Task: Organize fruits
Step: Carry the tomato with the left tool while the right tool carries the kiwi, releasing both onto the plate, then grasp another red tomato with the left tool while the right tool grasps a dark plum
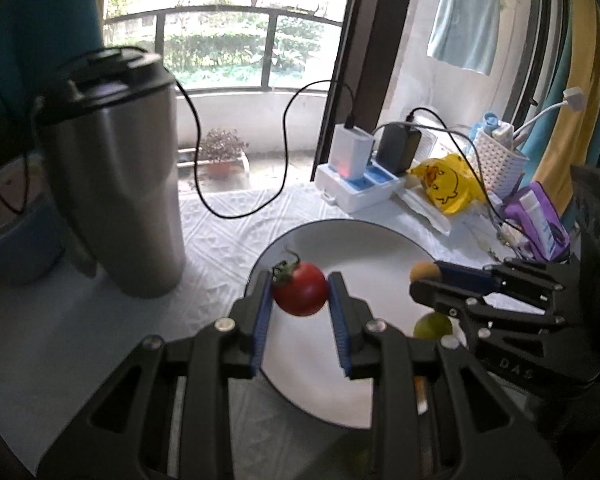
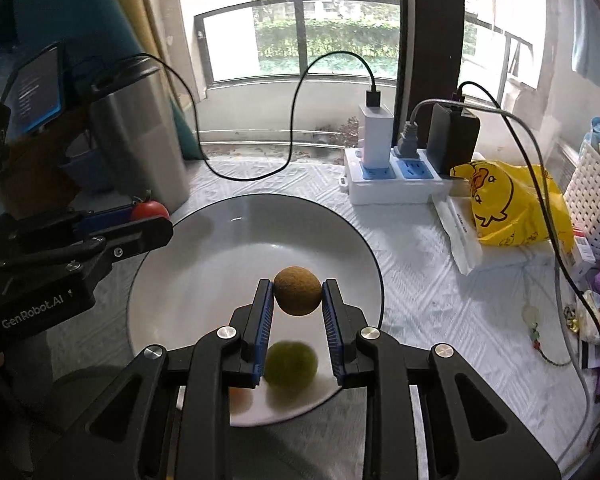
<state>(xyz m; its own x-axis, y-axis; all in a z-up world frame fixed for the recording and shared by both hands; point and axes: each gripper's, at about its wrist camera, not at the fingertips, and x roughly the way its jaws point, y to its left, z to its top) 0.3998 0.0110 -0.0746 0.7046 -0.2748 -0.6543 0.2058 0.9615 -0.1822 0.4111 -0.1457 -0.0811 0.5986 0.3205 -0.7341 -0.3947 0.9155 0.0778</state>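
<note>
Glossy round tomato (image 1: 300, 289), rough brown fruit (image 2: 297, 290), smooth plate (image 2: 228, 256)

both claws (image 1: 299, 280) (image 2: 297, 285) clamped, raised

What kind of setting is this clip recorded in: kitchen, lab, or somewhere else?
Most likely a lived-in home, at a cluttered table beside a balcony window. Clues: the balcony railing with greenery beyond, a towel hanging nearby, and a power strip loaded with chargers next to the white plate of fruit.

Both wrist views close, window-facing; share plate (image 1: 380, 240).
</note>
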